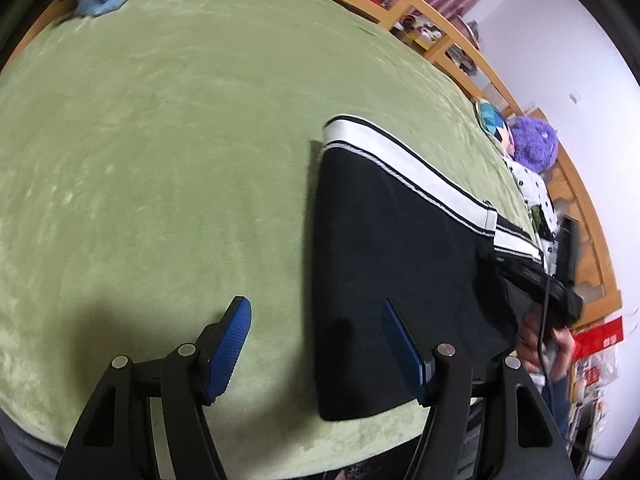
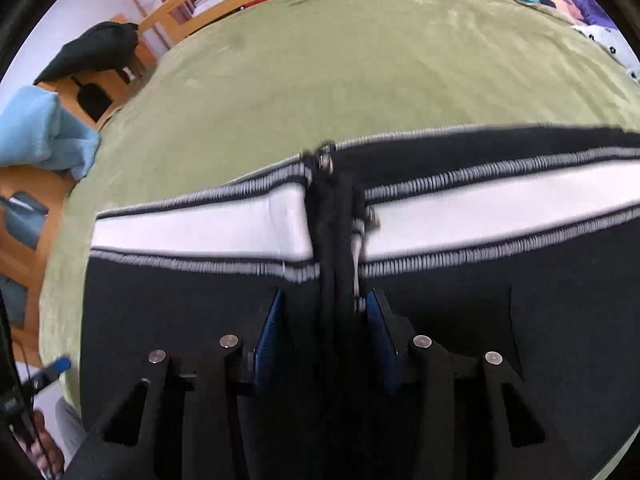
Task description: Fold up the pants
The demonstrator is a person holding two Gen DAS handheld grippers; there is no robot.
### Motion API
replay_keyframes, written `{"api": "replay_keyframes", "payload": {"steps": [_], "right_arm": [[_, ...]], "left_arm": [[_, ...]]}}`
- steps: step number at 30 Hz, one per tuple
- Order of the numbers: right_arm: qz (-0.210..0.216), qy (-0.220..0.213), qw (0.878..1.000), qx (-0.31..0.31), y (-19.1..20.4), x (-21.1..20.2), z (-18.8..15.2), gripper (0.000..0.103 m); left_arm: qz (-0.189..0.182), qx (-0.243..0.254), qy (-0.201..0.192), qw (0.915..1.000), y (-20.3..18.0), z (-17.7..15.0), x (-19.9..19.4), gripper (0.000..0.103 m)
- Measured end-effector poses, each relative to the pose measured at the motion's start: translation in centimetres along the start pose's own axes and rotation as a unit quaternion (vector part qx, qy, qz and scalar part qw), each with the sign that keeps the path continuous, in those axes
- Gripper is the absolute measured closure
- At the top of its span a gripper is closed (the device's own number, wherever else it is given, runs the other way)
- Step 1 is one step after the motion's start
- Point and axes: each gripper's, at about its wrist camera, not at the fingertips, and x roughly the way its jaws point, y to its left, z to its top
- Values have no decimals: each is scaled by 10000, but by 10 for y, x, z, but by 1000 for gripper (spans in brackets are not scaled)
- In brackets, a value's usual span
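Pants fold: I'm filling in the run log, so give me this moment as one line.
pants: folded on green blanket | left gripper: open, over pants edge | right gripper: shut on pants fold

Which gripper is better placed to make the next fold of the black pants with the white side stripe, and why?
Probably the right gripper: its blue pads are pinched on a bunched ridge of the black pants with the white side stripe. The left gripper hangs open over the green blanket at the pants' edge, holding nothing.
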Motion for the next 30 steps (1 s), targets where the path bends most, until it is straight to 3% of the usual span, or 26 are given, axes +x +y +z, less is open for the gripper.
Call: {"api": "replay_keyframes", "payload": {"steps": [3,7,10,13,16,22,28,29,30], "right_arm": [[-204,-472,9986,-86,-10,-36,-25,49],[-660,-912,9930,364,-48,-74,-46,49],[-942,-1261,9821,1039,-106,-109,-61,39],[-1216,-1221,9692,1761,-167,-123,-78,38],[-1080,-1221,9601,2272,-208,-128,-94,38],[-963,-1237,9542,2549,-243,-118,-89,36],[-666,-1454,9444,2872,-278,-99,-69,29],[-590,-1547,9408,2957,-285,-97,-66,27],[-534,-1623,9380,3016,-289,-95,-63,25]], "left_arm": [[46,243,61,9997,-14,11,15,37],[168,355,169,9991,-22,25,42,37],[30,380,241,9990,-22,28,58,37],[-73,337,254,9991,-22,29,69,37],[-213,309,219,9991,-26,36,78,37],[-193,222,369,9989,-37,53,98,28],[-311,60,396,9987,-33,57,99,28],[-314,58,383,9988,-32,56,100,29],[-279,44,349,9990,-31,56,98,37]]}}
